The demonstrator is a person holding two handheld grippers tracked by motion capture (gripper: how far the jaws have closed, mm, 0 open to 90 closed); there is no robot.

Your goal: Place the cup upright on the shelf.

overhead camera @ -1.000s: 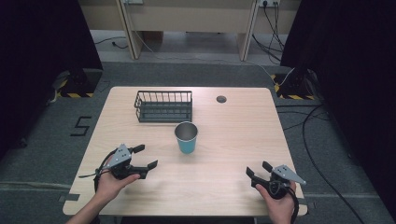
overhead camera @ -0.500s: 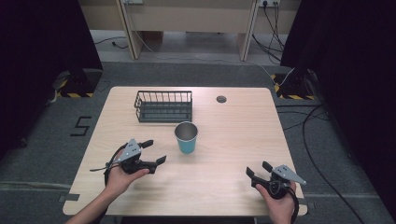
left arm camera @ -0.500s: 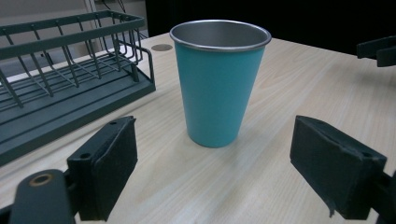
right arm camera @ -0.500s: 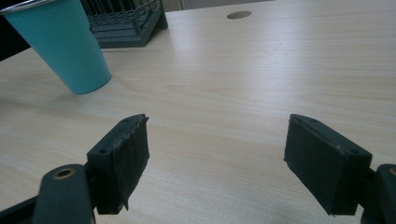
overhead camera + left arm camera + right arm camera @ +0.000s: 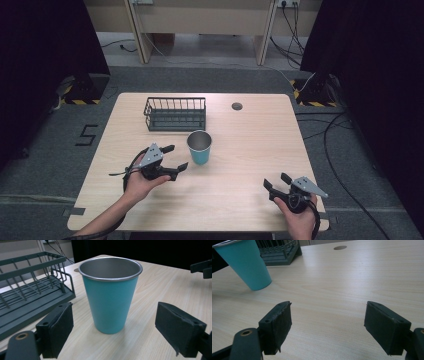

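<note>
1. Looking down from the high view, I held my left tool point(image 5: 175, 157) just beside the teal cup point(image 5: 199, 147), its jaws spread apart and pointed at the cup's left side without touching it. The cup stood upright near the middle of the worktop point(image 5: 250, 145), just in front of the dark wire rack point(image 5: 175, 113). My right tool point(image 5: 276, 182) sat near the front right edge of the worktop, well apart from the cup, jaws also spread with nothing between them. A small round grommet point(image 5: 237, 106) lay toward the far edge, to the right of the rack.

2. In the left gripper view, the cup point(image 5: 110, 292) stood upright straight ahead of my left tool point(image 5: 115, 332), beyond the two black pads point(image 5: 58, 327), which stood wide on either side of it and clear of its wall. Its metal inside was empty. The rack point(image 5: 32, 297) lay to the left of the cup, close but not touching.

3. In the right gripper view, my right tool point(image 5: 328, 327) was open over bare wood. The cup point(image 5: 245, 265) stood far off at upper left, the rack point(image 5: 279, 252) behind it.
</note>
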